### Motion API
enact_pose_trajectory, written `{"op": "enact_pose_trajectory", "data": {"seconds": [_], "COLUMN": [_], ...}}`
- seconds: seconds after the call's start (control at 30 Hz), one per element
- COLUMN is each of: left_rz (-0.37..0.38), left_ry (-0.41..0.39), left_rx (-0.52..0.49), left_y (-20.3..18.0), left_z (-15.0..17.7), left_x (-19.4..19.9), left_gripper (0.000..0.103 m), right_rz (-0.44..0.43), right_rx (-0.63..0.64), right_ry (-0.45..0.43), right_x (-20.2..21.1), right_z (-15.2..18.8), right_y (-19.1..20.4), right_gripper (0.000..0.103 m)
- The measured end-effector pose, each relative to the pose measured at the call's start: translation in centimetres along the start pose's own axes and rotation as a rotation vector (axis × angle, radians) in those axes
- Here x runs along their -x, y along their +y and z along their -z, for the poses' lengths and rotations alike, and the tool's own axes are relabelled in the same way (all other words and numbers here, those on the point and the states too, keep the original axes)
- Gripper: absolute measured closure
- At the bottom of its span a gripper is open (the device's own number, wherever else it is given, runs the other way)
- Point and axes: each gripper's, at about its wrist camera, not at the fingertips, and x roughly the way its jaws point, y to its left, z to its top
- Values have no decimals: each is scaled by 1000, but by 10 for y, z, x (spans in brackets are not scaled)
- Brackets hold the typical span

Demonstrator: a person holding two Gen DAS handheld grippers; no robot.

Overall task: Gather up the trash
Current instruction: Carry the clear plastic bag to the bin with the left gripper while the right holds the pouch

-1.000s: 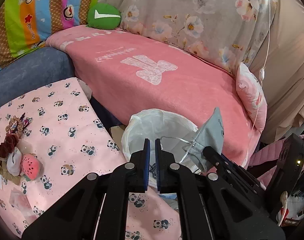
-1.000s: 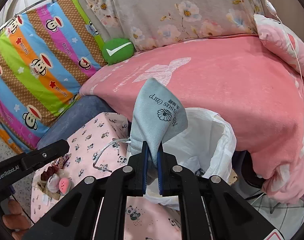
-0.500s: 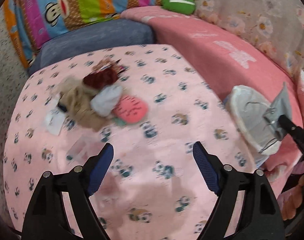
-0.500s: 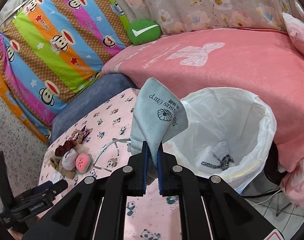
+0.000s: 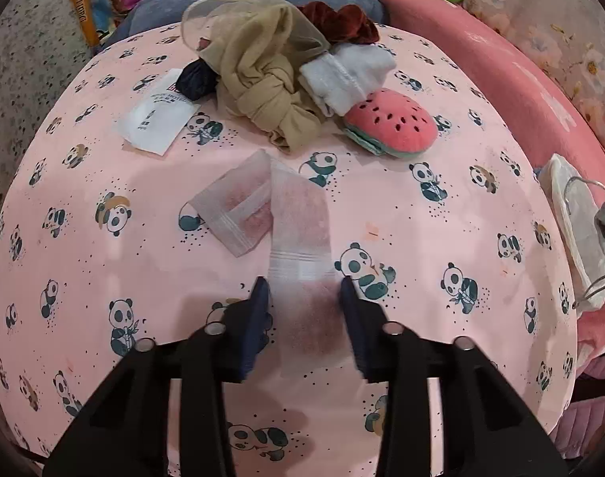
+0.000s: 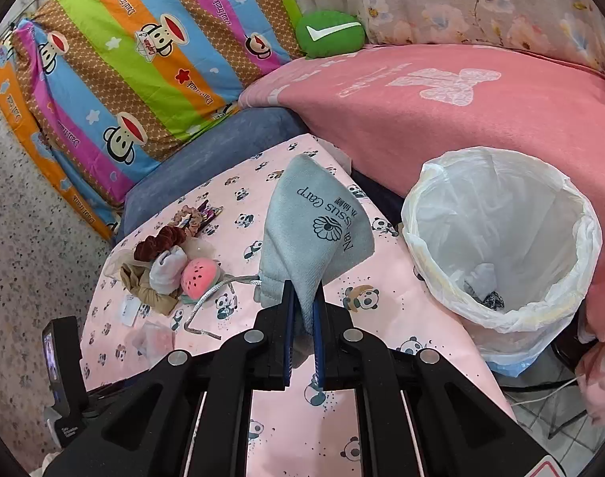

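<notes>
The left claw (image 5: 302,294) stands wide open, low over the worktop (image 5: 421,246), its two blue pads straddling the near end of a translucent plastic wrapper (image 5: 300,234) that lies flat on the panda-print cloth; nothing is held yet. To take it well, the person should likely press both pads down to the cloth before closing, since the film is thin and limp and could slip out from under a shallow pinch. A second, similar clear wrapper (image 5: 234,212) touches the first toward the left edge, so a centred close on the near strip should avoid dragging both. Farther toward the far edge sit a white paper label (image 5: 155,121), a knotted beige stocking (image 5: 262,91), a white sock (image 5: 346,75), a watermelon plush (image 5: 393,127) and a dark red scrunchie (image 5: 338,22). The right claw (image 6: 302,318) is closed tight on the lower edge of a grey drawstring pouch (image 6: 314,230), holding it upright above the worktop's right edge, with its silver cord (image 6: 207,302) trailing down. Just to its right stands the bag-lined trash bin (image 6: 501,310), beside the worktop and against the pink blanket (image 6: 481,119); the pouch is near the rim, not yet over the opening, so it needs carrying rightward before release.
</notes>
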Motion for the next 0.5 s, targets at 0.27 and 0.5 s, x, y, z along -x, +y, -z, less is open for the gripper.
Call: {"op": "enact_pose_trajectory", "data": {"seconds": [0.27, 0.5], "left_rz": [82, 212], "left_ry": [-41, -130], "left_rx": [-84, -170], "left_y": [-32, -91], "left_z": [-4, -24], "left_x": [24, 68], "left_gripper": [93, 93], "right_rz": [7, 27], "right_rx": [-12, -45], "right_ry": [-10, -56], "right_x": [2, 14], "right_z": [-1, -14], "right_y": [-6, -25], "right_gripper": [95, 95]}}
